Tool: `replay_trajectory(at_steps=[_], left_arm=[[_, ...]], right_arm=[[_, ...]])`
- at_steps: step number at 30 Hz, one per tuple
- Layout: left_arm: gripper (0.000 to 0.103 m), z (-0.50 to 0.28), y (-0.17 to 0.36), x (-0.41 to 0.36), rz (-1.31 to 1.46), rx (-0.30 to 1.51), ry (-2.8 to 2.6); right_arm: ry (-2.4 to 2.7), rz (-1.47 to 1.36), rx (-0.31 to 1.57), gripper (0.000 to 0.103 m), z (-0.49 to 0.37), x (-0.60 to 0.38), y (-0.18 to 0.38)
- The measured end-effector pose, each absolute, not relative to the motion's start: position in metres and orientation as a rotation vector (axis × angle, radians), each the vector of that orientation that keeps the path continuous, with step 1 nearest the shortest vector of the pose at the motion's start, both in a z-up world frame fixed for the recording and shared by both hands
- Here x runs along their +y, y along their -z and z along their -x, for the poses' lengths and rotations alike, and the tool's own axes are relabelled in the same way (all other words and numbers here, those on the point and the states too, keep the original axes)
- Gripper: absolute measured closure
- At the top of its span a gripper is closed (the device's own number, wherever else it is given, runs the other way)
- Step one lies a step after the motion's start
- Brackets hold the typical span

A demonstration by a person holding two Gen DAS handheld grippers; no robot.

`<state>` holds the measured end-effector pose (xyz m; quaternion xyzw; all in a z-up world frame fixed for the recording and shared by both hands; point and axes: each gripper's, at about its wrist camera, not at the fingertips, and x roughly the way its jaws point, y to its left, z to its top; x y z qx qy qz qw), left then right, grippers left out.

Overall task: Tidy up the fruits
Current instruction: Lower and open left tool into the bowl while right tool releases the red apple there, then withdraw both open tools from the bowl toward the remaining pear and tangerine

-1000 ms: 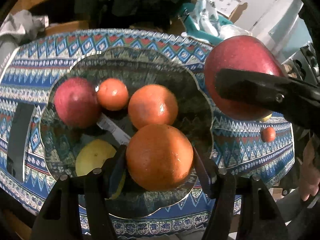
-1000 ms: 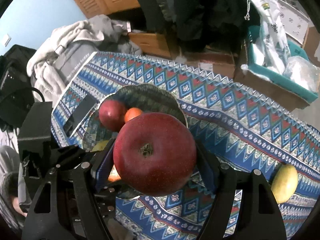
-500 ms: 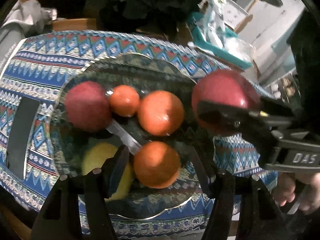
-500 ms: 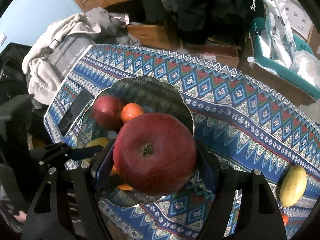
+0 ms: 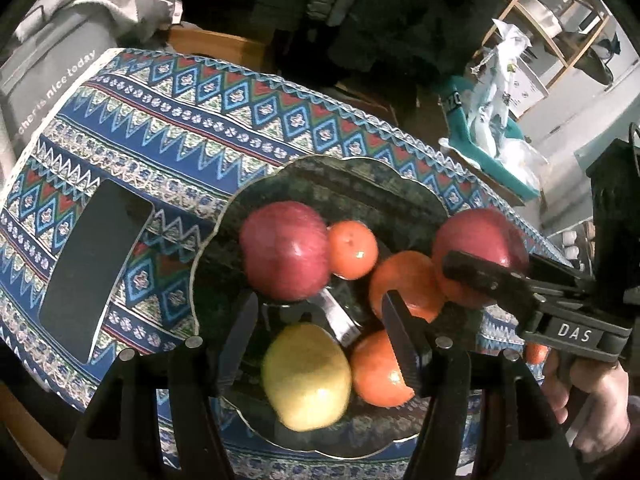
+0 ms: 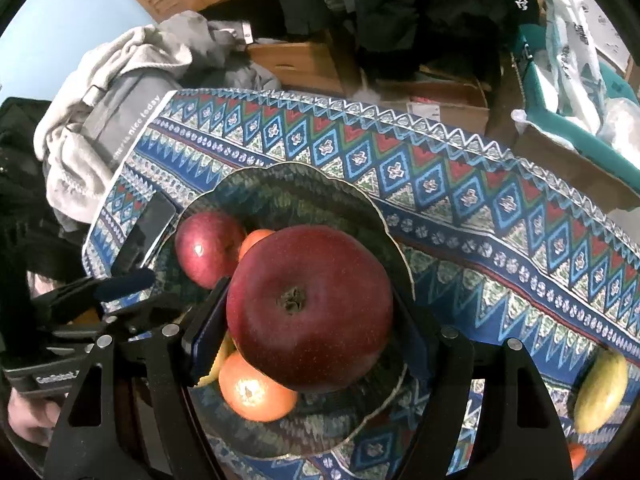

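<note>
A dark scalloped plate (image 5: pixel 320 168) on the patterned cloth holds a red apple (image 5: pixel 284 250), a small mandarin (image 5: pixel 352 250), two oranges (image 5: pixel 404 284) (image 5: pixel 380 372) and a yellow fruit (image 5: pixel 306 376). My left gripper (image 5: pixel 320 304) hangs open above the yellow fruit, gripping nothing. One orange lies just outside its right finger. My right gripper (image 6: pixel 310 304) is shut on a large dark red apple (image 6: pixel 308 304), held low over the plate (image 6: pixel 280 176). That apple (image 5: pixel 480 248) shows at the plate's right edge in the left wrist view.
A black phone (image 5: pixel 92 276) lies on the cloth left of the plate. A yellow mango (image 6: pixel 602 392) and a small orange fruit (image 6: pixel 576 456) sit on the cloth at right. A pale strip (image 5: pixel 340 320) lies among the fruit. Clothes and boxes crowd the floor beyond.
My left gripper let go of the orange, which now lies on the plate, and slid left across the plate. The right gripper brought the big apple lower, over the plate.
</note>
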<state>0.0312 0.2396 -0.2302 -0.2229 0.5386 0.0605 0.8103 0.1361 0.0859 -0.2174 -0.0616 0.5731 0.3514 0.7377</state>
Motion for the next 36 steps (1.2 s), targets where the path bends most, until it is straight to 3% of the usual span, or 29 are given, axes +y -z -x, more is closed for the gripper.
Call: replay_trajectory(at_steps=[21, 36], left_arm=[[0.038, -0.030, 0.230, 0.250, 0.478, 1.143, -0.149], [0.037, -0.032, 0.212, 0.233, 0.390, 1.116, -0.132]], right_arm=[[-0.767, 0.156, 1.259, 0.027, -0.140, 0.100, 0.219], [-0.744, 0.149, 1.200, 0.027, -0.129, 0.072, 0.186]])
